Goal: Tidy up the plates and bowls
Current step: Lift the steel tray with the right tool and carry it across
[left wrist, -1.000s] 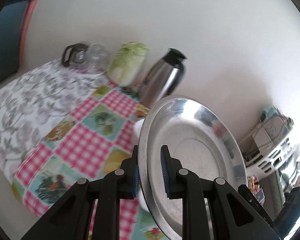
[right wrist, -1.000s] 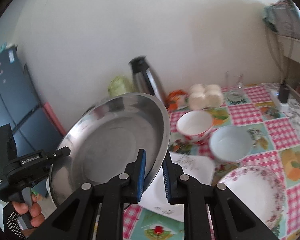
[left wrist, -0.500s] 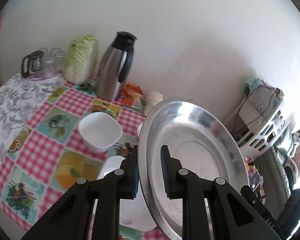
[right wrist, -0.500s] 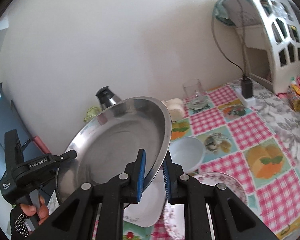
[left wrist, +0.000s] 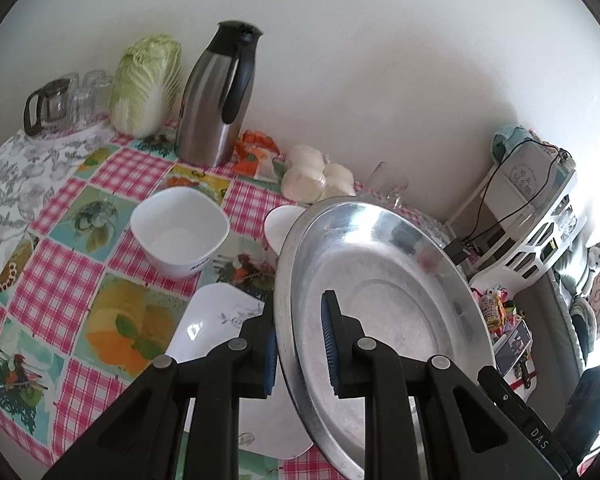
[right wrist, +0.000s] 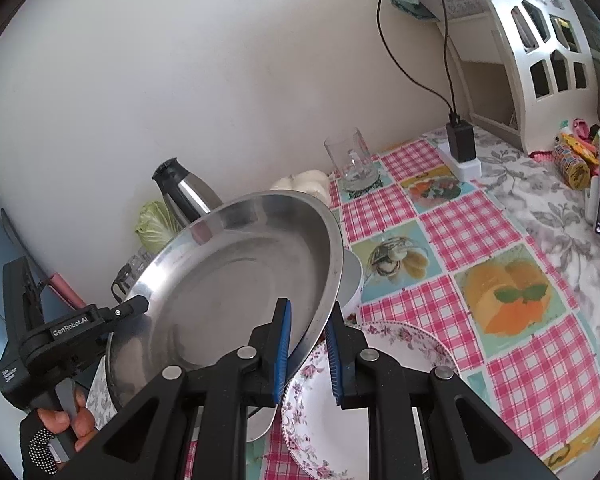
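The steel plate (left wrist: 384, 312) hides most of a round white bowl (left wrist: 280, 224) at its 11 o'clock and part of a square white plate (left wrist: 204, 324). The left gripper (left wrist: 300, 344) clamps its fingers on the plate's near rim; the right gripper (right wrist: 306, 354) clamps the opposite rim. The plate hangs tilted above the bench (right wrist: 500, 280), over a floral plate (right wrist: 340, 408). A gloved hand (right wrist: 56, 436), cut off by the frame edge, grips the left handle.

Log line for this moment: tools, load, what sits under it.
left tool: shut on steel plate rim | right tool: shut on opposite rim | plate: tilted, airborne | below: white square plate, floral plate
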Demonstrator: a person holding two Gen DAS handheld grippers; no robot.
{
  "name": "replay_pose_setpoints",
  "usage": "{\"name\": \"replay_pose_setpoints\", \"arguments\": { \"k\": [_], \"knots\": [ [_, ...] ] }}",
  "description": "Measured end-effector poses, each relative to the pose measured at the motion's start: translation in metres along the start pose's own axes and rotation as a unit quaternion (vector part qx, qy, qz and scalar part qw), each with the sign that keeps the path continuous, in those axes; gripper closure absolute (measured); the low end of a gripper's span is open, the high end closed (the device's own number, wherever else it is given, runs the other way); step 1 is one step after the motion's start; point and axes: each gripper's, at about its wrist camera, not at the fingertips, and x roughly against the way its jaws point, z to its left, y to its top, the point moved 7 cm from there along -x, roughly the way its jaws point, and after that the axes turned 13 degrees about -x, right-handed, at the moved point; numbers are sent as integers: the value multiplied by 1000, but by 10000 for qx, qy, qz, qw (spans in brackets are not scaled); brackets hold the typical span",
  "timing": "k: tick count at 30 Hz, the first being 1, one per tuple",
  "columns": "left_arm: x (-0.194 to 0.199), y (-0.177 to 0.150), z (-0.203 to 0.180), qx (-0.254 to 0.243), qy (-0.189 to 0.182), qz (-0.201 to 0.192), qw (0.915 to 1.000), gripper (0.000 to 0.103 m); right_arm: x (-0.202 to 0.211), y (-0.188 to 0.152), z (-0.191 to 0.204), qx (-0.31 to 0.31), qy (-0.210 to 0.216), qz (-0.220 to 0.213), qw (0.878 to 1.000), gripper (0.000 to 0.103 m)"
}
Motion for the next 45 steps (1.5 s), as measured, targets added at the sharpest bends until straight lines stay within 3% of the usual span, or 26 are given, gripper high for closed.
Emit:
{"name": "replay_pose_setpoints", "arguments": {
  "k": [16,34,45],
  "knots": [
    [-16,-31,49,622,119,613,9961,83,-40,-39,14,251,-258,691,9970,81],
    [-37,-56,89,1282,258,1193,9842,83,-70,-73,19,602,-621,1219,9888,80],
    [-45,-68,106,1548,410,1310,9784,83,-86,-89,21,780,-753,1460,9833,80]
  ]
}}
